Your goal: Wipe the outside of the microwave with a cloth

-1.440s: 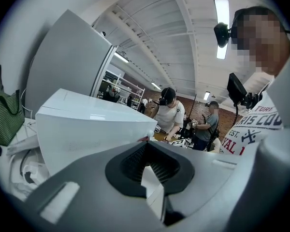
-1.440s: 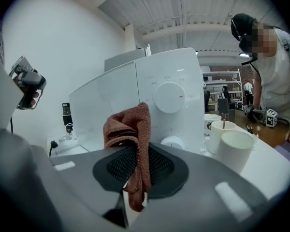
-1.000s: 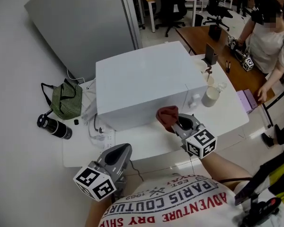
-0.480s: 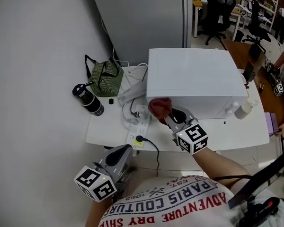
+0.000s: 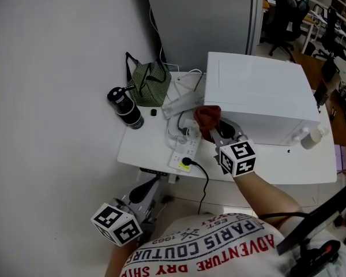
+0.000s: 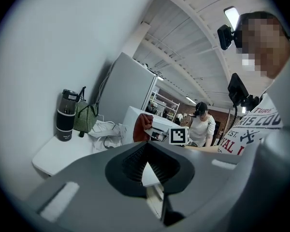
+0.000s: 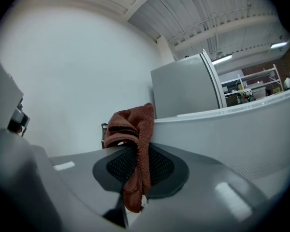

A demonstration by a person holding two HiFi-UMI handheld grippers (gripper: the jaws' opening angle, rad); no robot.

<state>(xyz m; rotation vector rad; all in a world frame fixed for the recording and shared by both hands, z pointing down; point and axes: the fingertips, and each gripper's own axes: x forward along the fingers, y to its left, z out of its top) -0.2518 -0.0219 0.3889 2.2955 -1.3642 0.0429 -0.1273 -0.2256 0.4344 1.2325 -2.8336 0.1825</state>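
Note:
The white microwave point(image 5: 259, 91) stands on the white table point(image 5: 141, 146), with its left side facing me. My right gripper point(image 5: 214, 130) is shut on a red-brown cloth point(image 5: 207, 118). The cloth is up against the microwave's lower left corner. In the right gripper view the cloth point(image 7: 135, 129) hangs bunched between the jaws of the right gripper point(image 7: 135, 166), and the microwave wall point(image 7: 241, 124) rises just to its right. My left gripper point(image 5: 140, 190) hangs low, off the table's near edge, shut and holding nothing. Seen in the left gripper view, the left gripper point(image 6: 147, 166) points toward the cloth point(image 6: 142, 128).
A black bottle point(image 5: 126, 108) and a green striped bag point(image 5: 150, 77) sit at the table's left end. A white power strip point(image 5: 184, 152) with a black plug and loose cables lies beside the microwave. A grey partition point(image 5: 202, 22) stands behind. Another person point(image 6: 203, 124) is far off.
My right gripper has carried the cloth from the microwave's front face round to its left corner. The head view has swung that way. The left gripper has stayed low.

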